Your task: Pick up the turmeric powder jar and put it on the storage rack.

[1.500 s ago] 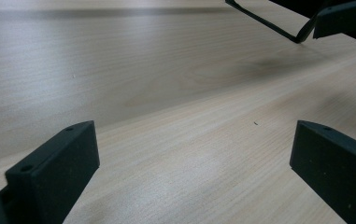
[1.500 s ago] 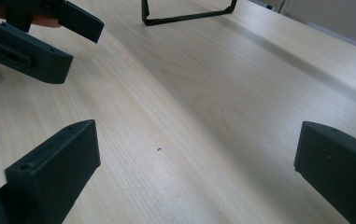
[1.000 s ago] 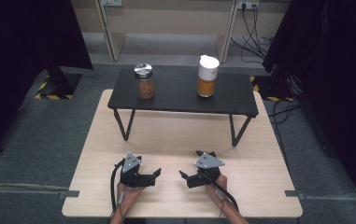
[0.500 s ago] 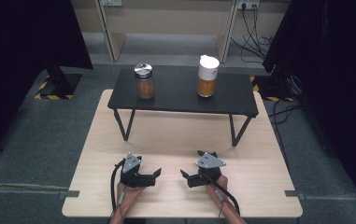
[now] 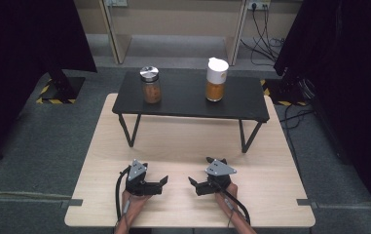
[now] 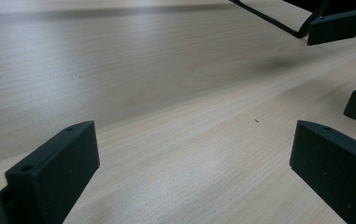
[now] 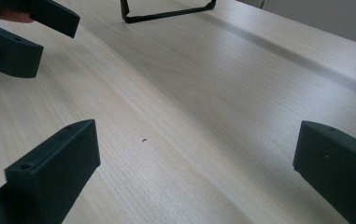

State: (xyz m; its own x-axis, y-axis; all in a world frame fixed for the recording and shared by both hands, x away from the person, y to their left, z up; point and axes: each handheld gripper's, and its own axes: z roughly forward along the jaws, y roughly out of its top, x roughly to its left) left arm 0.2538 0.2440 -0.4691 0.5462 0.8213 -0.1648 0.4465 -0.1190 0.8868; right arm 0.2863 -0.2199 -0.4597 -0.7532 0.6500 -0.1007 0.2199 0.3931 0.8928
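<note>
My left gripper [image 5: 163, 182] rests on the light wooden table [image 5: 183, 141] near its front edge and points right. Its jaws [image 6: 194, 172] stand wide open over bare wood. My right gripper [image 5: 192, 182] lies a short way to its right and points left, so the two face each other tip to tip. It is open too, with nothing between its jaws [image 7: 194, 172]. In the left gripper view the right gripper's fingers [image 6: 338, 26] show at the top right. The left gripper's fingers [image 7: 12, 49] sit at the top left of the right gripper view.
A low black shelf [image 5: 188, 100] on thin metal legs stands across the back of the table. On it are a glass jar with a silver lid [image 5: 150, 86] at the left and a jar with a white lid [image 5: 216, 80] at the right, both holding something orange-brown.
</note>
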